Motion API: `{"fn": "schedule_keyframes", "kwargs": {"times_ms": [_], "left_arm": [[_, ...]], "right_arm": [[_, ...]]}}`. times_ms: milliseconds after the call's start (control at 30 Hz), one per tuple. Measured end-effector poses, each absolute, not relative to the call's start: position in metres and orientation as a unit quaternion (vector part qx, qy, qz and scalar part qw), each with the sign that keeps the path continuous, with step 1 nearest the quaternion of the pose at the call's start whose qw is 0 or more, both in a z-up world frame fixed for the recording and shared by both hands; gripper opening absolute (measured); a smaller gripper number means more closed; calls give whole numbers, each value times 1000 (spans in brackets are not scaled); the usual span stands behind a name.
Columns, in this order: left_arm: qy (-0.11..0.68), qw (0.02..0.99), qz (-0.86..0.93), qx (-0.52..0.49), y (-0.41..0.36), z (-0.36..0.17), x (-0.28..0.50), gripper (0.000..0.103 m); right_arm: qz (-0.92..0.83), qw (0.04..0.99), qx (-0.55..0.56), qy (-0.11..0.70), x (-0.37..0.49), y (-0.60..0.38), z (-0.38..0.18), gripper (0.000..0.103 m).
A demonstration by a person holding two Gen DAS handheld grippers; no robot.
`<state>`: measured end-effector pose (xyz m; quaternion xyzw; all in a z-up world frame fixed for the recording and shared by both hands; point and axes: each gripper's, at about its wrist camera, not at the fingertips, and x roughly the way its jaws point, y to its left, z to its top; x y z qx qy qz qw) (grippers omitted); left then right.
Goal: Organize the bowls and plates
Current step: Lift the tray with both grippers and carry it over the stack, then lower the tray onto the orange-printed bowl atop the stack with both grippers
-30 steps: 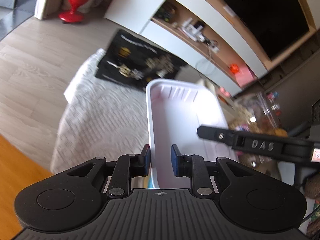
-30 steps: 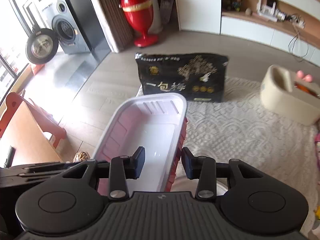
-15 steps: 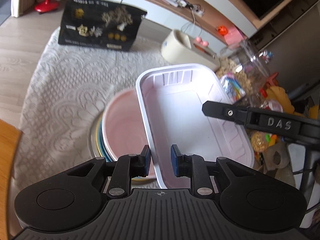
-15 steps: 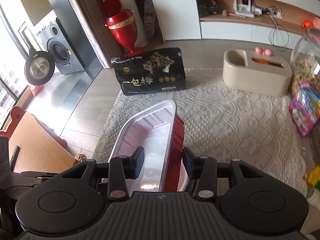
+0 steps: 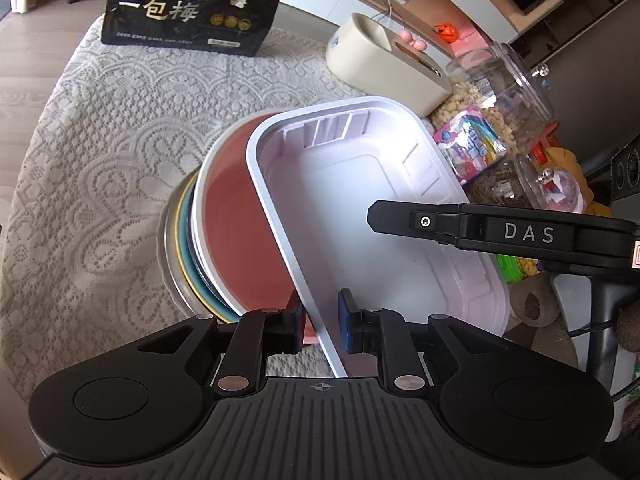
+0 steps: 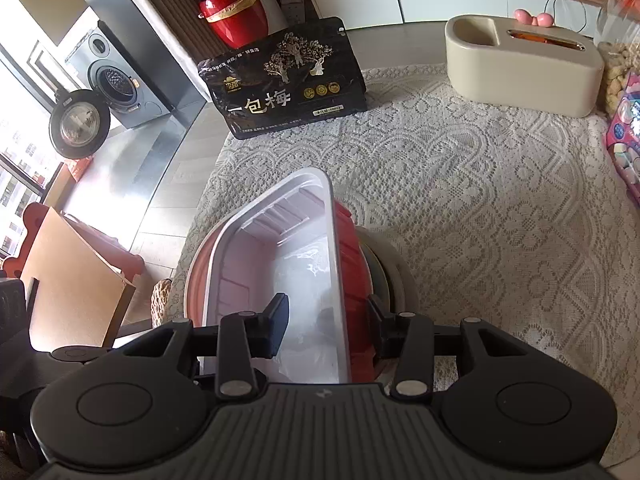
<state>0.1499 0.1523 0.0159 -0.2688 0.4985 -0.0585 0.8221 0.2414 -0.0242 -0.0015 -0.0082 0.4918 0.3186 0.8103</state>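
A rectangular tray [image 5: 360,208], white inside and red outside [image 6: 356,280], hangs tilted over a pink bowl [image 5: 240,240]. That bowl tops a stack of several plates [image 5: 180,248] on the lace cloth. My left gripper [image 5: 322,322] pinches the tray's near left wall, and its jaws are closing on it. My right gripper [image 6: 326,320] is shut across the opposite wall, one pad inside and one on the red outside. One of its fingers [image 5: 400,220] reaches into the tray in the left wrist view. Whether the tray touches the bowl I cannot tell.
A black snack bag [image 5: 192,4] stands at the table's far edge, with a cream box [image 5: 384,60] beside it. Clear jars [image 5: 500,92] and a candy packet [image 5: 468,144] crowd the right side. The table's curved edge [image 6: 200,208] drops to the floor on the left.
Both grippers have carried the tray down and forward, from above the floor and table edge to over the plate stack. The pink bowl has come into view under it.
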Motion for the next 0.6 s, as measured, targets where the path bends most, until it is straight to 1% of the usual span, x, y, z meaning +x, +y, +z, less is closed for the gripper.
{"fn": "schedule_keyframes", "kwargs": {"times_ms": [333, 600], "left_arm": [[482, 826, -68, -286, 167, 22, 156, 19], [473, 837, -54, -270, 171, 28, 156, 19]], "right_arm": [[325, 808, 11, 491, 248, -26, -2, 42], [338, 802, 13, 492, 246, -27, -2, 42]]}}
